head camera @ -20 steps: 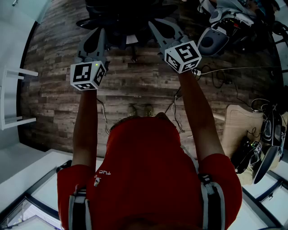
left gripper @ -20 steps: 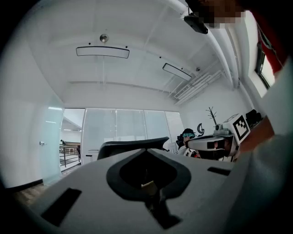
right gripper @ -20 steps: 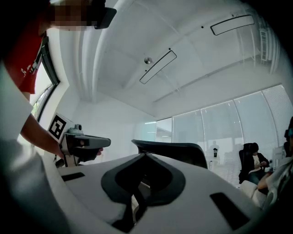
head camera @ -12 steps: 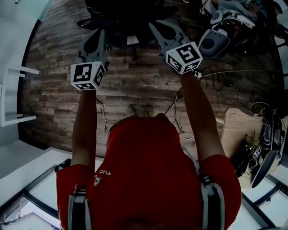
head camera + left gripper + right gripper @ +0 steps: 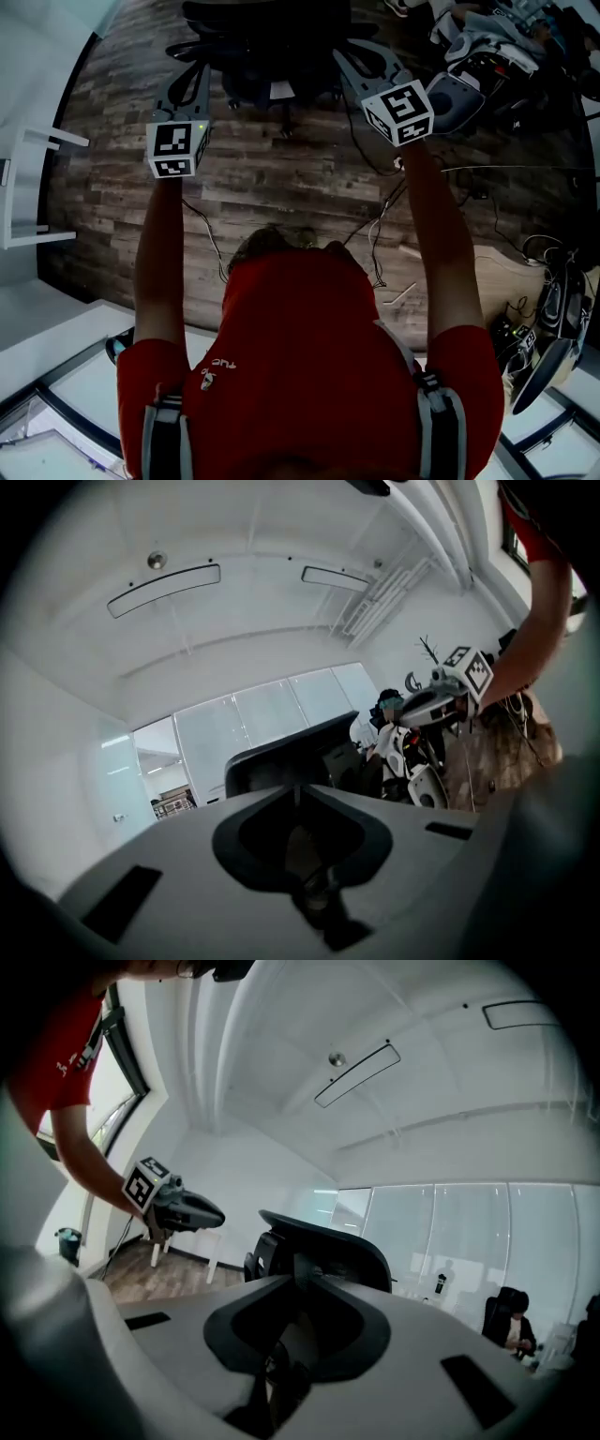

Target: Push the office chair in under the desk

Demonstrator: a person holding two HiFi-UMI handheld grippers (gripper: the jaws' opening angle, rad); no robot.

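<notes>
A black office chair point(image 5: 267, 42) stands on the wood floor at the top of the head view. Both my arms reach out to it. My left gripper point(image 5: 191, 77) is shut, with its tips at the left side of the chair's backrest point(image 5: 291, 750). My right gripper point(image 5: 349, 54) is also shut, with its tips at the right side of the backrest point(image 5: 328, 1237). Nothing is held between either pair of jaws. Whether the tips actually touch the chair is hidden. Each gripper view shows the other gripper beside the chair: the right gripper point(image 5: 412, 708) and the left gripper point(image 5: 214, 1214). I cannot make out a desk.
White furniture legs point(image 5: 37, 187) stand at the left wall. Grey and white equipment point(image 5: 469, 66) is piled at the upper right, and cables point(image 5: 375, 225) trail over the floor. A wooden board point(image 5: 506, 281) lies at the right. Glass walls stand behind the chair, with a seated person point(image 5: 511, 1321) far off.
I have stepped forward: the floor and the wooden board have slid down the head view. Both grippers and the chair have moved ahead with me. Both jaws stay shut.
</notes>
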